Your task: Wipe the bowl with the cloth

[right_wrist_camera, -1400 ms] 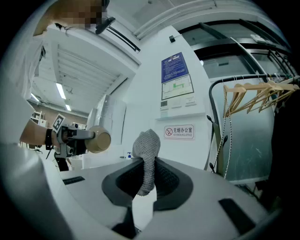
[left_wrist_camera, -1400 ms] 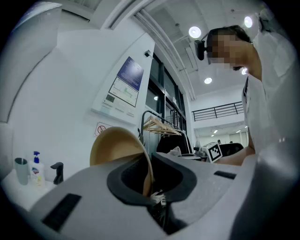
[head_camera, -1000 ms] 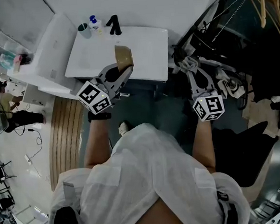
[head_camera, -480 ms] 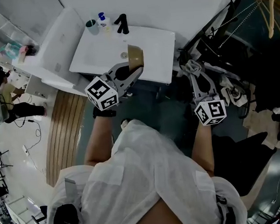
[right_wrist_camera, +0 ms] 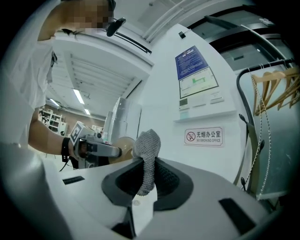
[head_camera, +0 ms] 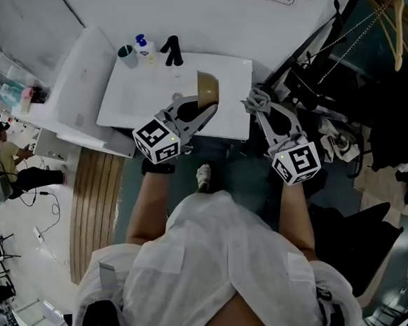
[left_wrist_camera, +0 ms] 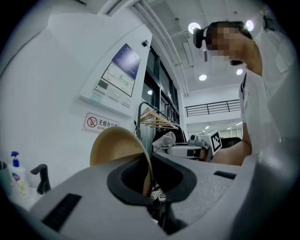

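Clamped left tool (head_camera: 199, 115) shut on rim of bowl (head_camera: 209, 88), held on edge over counter (head_camera: 142, 86) | Pinched bunched cloth (head_camera: 255, 100) in right tool (head_camera: 261, 108), near bowl, apart | Judged risks: thin rim hold twisted loose under wiping push, bowl dropped; cloth tugged free.

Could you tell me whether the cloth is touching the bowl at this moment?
No, in the head view the cloth sits apart from the bowl, with white counter showing between them.
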Available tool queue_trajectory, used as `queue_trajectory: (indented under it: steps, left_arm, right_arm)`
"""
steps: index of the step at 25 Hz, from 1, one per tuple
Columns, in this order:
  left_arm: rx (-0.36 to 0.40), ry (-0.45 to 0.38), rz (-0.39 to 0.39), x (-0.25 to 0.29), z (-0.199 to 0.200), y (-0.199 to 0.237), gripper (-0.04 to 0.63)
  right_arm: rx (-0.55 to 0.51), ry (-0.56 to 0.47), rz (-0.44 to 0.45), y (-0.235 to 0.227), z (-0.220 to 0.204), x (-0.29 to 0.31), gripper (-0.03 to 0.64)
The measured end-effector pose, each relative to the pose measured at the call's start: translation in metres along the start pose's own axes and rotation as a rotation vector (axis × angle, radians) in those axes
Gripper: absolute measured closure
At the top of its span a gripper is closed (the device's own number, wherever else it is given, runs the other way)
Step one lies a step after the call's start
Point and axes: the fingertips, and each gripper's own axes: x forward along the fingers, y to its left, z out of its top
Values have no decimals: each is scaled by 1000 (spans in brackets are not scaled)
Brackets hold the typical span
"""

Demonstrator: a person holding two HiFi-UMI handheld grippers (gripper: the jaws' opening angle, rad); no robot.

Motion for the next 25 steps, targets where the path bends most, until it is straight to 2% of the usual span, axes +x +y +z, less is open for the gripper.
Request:
queue_trajectory:
  steps: [3,11,18,25]
  left_arm:
    - [-8,14,-17,14,-3,28,563]
    - [11,78,-95,52,-9,102,563]
    - [16,129,-161,65,-18,156,563]
    - [38,162,-259,72,-25,183,563]
  right_arm:
    - [-39,20,39,-4,2,34,558]
    - [-221,115,141,-16,2,140,558]
    - [-187,151,153,-33,-7,203,558]
    - [-201,170,121,-48,-15,243,558]
